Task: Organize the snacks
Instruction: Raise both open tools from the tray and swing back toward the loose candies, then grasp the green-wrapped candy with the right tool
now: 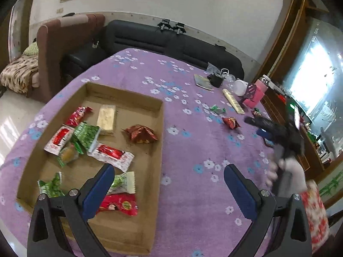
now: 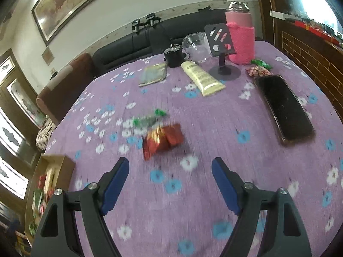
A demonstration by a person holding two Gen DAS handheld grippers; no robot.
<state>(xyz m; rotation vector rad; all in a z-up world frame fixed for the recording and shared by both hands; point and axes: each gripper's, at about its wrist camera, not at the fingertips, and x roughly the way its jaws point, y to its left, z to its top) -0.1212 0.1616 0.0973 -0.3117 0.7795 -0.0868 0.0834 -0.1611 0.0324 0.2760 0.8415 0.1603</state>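
A shiny red crinkly snack packet (image 2: 162, 139) lies on the purple flowered tablecloth (image 2: 214, 132), just ahead of the right gripper (image 2: 170, 169), whose blue jaws stand wide with nothing between them. A blurry green wrapped sweet (image 2: 150, 118) sits just past it. No writing can be read.

Only the left view shows inside the shallow brown cardboard box (image 1: 159, 115), with red, green and white packets. The left gripper (image 1: 169, 173) hangs open over the box's near corner. A black sofa (image 1: 150, 36) stands behind the table.

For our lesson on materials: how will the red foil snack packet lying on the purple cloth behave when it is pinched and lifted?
The red foil snack packet looks puffy and creased, so it is probably light and will crumple. Its shiny wrap may slip between the pads. It lies flat on the purple cloth, so it is unlikely to roll.
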